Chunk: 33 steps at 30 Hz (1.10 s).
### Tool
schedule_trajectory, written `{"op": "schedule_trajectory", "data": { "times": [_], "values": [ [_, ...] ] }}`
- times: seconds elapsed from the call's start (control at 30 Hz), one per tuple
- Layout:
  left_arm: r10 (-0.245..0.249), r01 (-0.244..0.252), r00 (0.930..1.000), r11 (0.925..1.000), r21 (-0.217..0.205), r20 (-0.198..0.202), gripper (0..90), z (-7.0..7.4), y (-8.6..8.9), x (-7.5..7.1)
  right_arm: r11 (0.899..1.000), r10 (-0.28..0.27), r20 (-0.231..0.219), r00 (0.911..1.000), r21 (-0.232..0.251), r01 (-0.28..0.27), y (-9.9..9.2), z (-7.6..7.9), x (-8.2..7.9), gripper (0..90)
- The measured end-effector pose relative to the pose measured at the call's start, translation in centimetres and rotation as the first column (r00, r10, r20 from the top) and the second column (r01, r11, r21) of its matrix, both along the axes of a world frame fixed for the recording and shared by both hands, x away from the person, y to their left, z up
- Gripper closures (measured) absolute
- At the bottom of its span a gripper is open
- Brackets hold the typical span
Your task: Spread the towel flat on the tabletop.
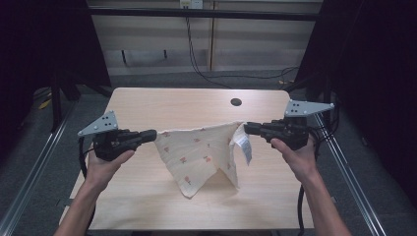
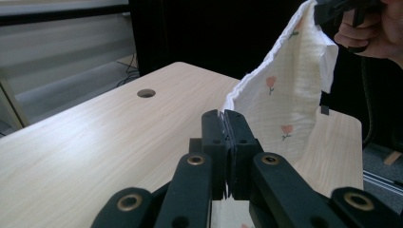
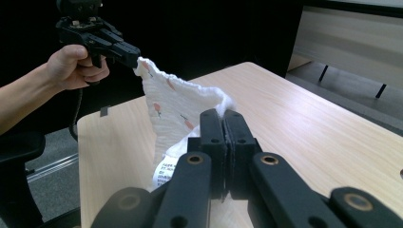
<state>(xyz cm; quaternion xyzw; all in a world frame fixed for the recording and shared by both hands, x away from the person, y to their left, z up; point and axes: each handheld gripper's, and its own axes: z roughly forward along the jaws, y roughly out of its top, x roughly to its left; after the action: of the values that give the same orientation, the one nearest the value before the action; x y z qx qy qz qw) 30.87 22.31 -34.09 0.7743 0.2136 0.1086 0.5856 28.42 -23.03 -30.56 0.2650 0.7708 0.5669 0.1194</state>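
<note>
A cream cloth printed with small red flowers hangs stretched between both grippers above the wooden table. My left gripper is shut on the cloth's left corner, and my right gripper is shut on the right corner. The lower point of the cloth droops to the tabletop. A white care label dangles near the right corner. In the left gripper view the jaws pinch the cloth edge. In the right gripper view the jaws pinch the cloth, and the label hangs beneath.
A round cable hole sits at the table's far right. Metal rails run along both sides of the table. Cables trail down the wall behind. A black chair stands beside the table in the right gripper view.
</note>
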Motion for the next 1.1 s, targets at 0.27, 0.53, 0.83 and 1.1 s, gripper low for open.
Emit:
{"op": "schedule_trajectory", "data": {
  "times": [0.27,0.53,0.83,1.1],
  "values": [
    [0.026,-0.026,0.9992,0.9996,-0.007,0.030,88.6,1.2,0.9,-0.7,0.999,0.011,0.014,0.9999,-0.034,-0.010,0.1,1.1,-0.7,88.4],
    [0.028,-0.027,0.9984,0.9993,-0.027,0.049,88.6,1.5,1.2,-1.6,0.998,0.018,0.021,0.9996,-0.053,-0.017,0.6,1.6,-1.3,88.4],
    [0.051,-0.051,0.9968,0.9986,-0.013,0.061,88.7,1.3,1.5,-2.5,0.996,0.039,0.016,0.9991,-0.080,-0.038,1.2,1.6,-2.4,88.7],
    [0.024,-0.022,0.9930,0.9996,-0.019,0.115,88.6,3.5,2.2,-4.8,0.997,0.037,0.076,0.9964,-0.067,-0.032,0.8,3.3,-4.6,88.7]
  ]
}}
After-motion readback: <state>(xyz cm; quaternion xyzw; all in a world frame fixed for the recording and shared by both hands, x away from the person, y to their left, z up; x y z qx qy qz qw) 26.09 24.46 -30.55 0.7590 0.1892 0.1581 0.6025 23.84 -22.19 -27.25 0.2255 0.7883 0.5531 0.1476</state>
